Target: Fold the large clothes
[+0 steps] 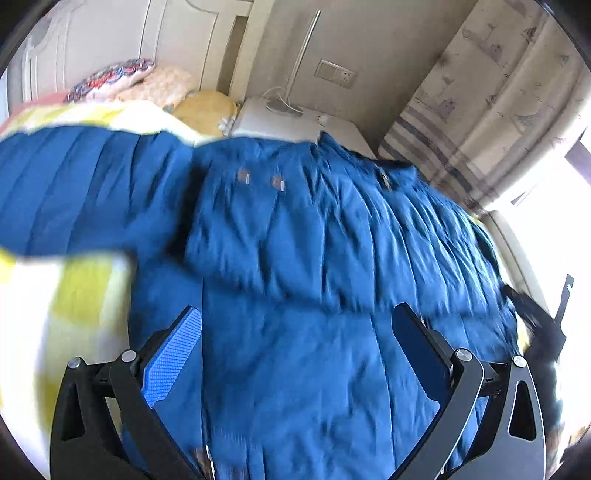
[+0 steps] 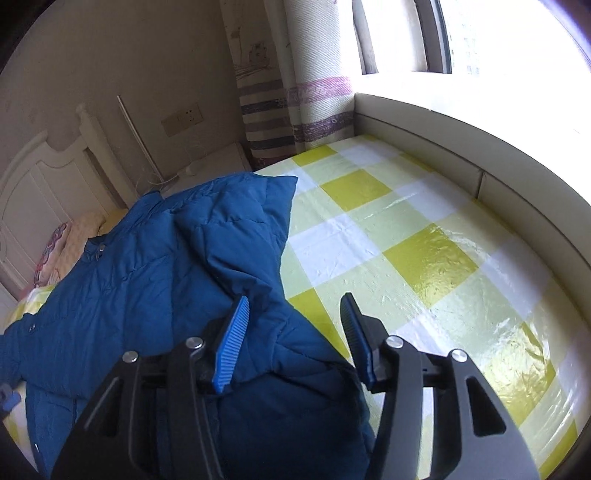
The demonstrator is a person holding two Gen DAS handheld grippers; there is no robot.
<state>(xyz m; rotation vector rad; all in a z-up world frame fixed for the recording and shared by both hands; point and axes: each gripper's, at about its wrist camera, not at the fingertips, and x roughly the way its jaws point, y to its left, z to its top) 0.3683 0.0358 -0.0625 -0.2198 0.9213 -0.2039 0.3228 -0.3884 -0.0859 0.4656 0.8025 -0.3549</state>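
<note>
While the blue padded jacket point(image 1: 295, 240) is lying spread on the yellow-checked bed cover point(image 2: 424, 258), the left gripper point(image 1: 295, 350) is hovering over it with jaws wide, gripping nothing; the right gripper point(image 2: 291, 332) is hanging part-open above its folded edge, near the curtain point(image 2: 295, 92).

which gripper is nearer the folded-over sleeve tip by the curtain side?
Right. The right gripper is open at the blue jacket's edge below the sleeve tip. The left gripper is open over the jacket's body.

Home bedroom: bed point(image 2: 424, 236), white headboard point(image 2: 40, 184), pillows point(image 1: 147, 83), curtained window point(image 2: 480, 33).
</note>
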